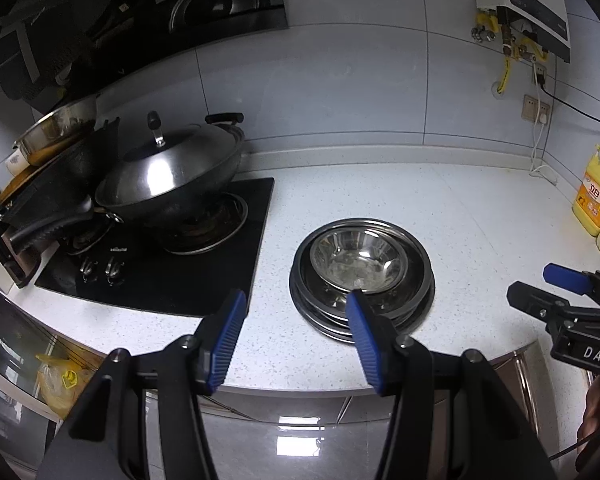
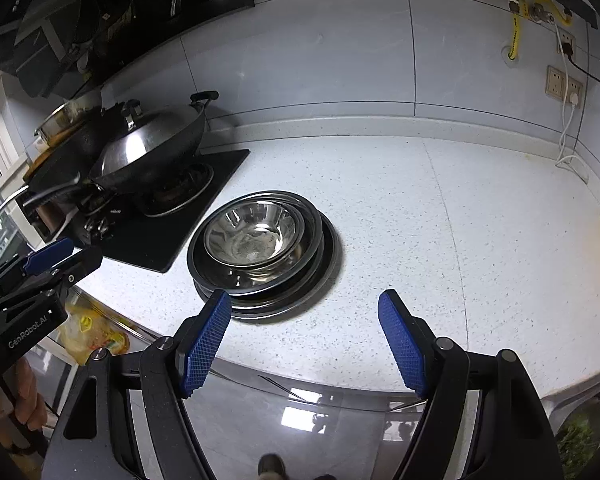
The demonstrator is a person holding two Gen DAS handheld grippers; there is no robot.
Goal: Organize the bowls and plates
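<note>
The left hand-held gripper (image 1: 296,336) is hovering over the front edge of the worktop (image 1: 440,208) with its blue pads (image 1: 228,340) spread apart and gripping nothing; its right pad is overlapping the near rim of the dish stack in the left wrist view, though contact cannot be confirmed. The right hand-held gripper (image 2: 304,340) is likewise standing with its fingers wide apart and empty, positioned just in front of the stack and slightly to its right. Each unit is appearing at the edge of the other's view, the right one at the far right and the left one at the far left, both clear of the dishes. The task items are sitting together on the speckled white worktop, just beside the black gas hob (image 1: 172,264): a small steel bowl (image 1: 360,258) is nesting inside a larger steel bowl (image 1: 414,276), and these are resting on stacked steel plates (image 1: 332,326). On the hob, a lidded wok (image 1: 172,176) is occupying the nearer burner, with a dark pan (image 1: 60,184) behind it. A yellow detergent bottle (image 1: 596,198) is standing at the far right of the worktop, well apart from the stack, and wall sockets (image 1: 536,108) are mounted on the tiled wall above.
</note>
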